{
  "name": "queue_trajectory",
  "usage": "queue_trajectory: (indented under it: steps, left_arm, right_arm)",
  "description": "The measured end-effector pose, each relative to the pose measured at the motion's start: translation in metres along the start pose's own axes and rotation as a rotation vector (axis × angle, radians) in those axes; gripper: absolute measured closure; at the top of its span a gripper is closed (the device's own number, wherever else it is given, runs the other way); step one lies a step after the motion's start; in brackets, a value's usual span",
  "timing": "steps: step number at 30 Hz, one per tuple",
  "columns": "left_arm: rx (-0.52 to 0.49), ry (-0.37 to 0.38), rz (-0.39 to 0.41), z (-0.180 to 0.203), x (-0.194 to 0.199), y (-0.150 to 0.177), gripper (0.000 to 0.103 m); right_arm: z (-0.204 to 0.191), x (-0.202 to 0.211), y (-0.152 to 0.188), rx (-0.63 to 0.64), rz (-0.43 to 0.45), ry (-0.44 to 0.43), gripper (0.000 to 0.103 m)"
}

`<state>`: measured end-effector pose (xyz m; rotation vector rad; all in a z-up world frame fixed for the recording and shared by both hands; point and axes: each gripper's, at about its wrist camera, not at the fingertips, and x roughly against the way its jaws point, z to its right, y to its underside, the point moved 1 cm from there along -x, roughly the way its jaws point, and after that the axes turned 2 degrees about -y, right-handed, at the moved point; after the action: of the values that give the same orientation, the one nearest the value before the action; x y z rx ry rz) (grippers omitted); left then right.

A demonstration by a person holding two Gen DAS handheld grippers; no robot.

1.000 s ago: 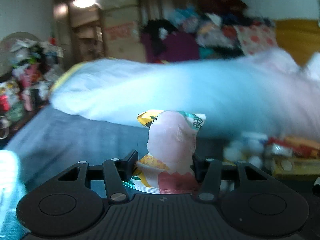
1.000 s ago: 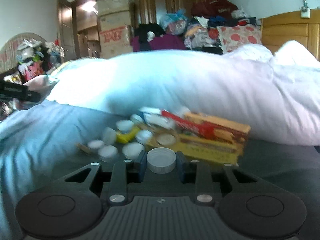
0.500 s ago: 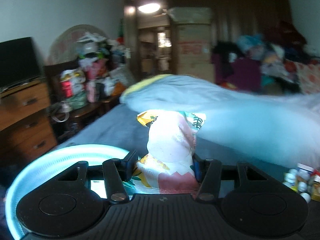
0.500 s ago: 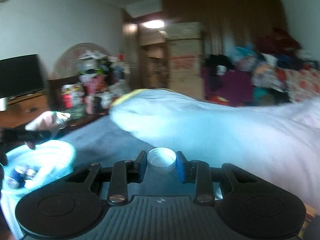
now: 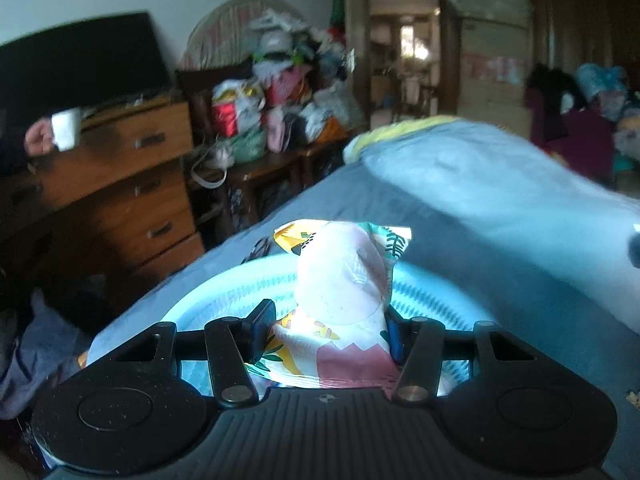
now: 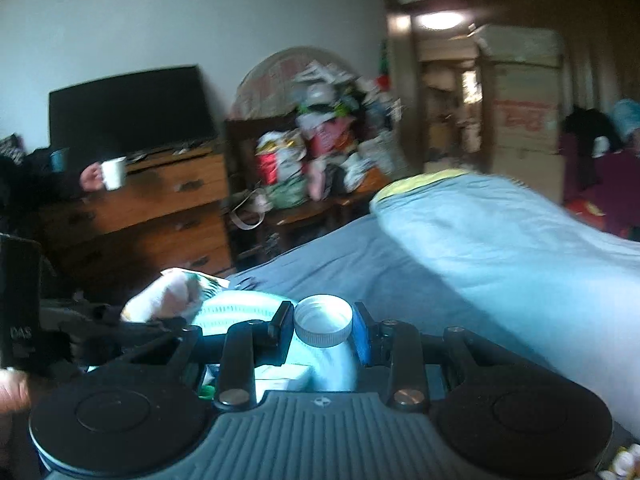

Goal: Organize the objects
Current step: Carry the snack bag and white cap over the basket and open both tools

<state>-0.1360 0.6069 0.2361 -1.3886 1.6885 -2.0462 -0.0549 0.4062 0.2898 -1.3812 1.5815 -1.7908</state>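
My left gripper is shut on a puffy snack packet, pink and white with yellow and green print, held over a light blue round basket on the bed. In the right wrist view that same snack packet and the left gripper show at the left, above the basket. My right gripper is shut on a white plastic bottle cap, open side up, just over the basket's near rim. Small items lie inside the basket, mostly hidden.
A rolled light blue quilt lies across the grey-blue bed to the right. A wooden dresser with a black TV stands left, beside a cluttered table. A person's hand holds a white mug near the dresser.
Both grippers swung left from the pile of caps and boxes on the bed to the blue basket, each still holding its item. The basket now sits directly under both.
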Motion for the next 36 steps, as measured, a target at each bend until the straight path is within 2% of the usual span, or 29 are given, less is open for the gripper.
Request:
queue_trajectory:
  steps: [5, 9, 18, 29, 31, 32, 33, 36]
  left_arm:
    - [0.018, -0.014, -0.068, -0.025, -0.023, 0.004, 0.049]
    - [0.024, -0.019, -0.108, -0.036, -0.035, 0.01, 0.049]
    - [0.019, -0.022, -0.145, -0.041, -0.053, 0.026, 0.049]
    - [0.018, -0.035, -0.144, -0.043, -0.058, 0.026, 0.048]
    - [0.021, -0.038, -0.148, -0.045, -0.06, 0.026, 0.046]
    - [0.023, -0.037, -0.152, -0.046, -0.061, 0.025, 0.046]
    - [0.023, -0.036, -0.154, -0.046, -0.061, 0.024, 0.046]
    - [0.018, -0.041, -0.133, -0.044, -0.057, 0.022, 0.042]
  right_arm:
    - [-0.027, -0.045, -0.014, -0.013, -0.104, -0.037, 0.07]
    - [-0.044, -0.068, -0.011, -0.019, -0.17, -0.051, 0.07]
    - [-0.049, -0.092, 0.009, -0.012, -0.208, -0.064, 0.07]
    - [-0.046, -0.1, 0.018, -0.007, -0.214, -0.067, 0.069]
    - [-0.047, -0.1, 0.019, -0.008, -0.199, -0.064, 0.061]
    - [-0.046, -0.099, 0.019, -0.012, -0.192, -0.063, 0.047]
    - [-0.045, -0.096, 0.019, -0.015, -0.181, -0.061, 0.04]
    - [-0.038, -0.078, 0.02, -0.029, -0.126, -0.052, 0.035]
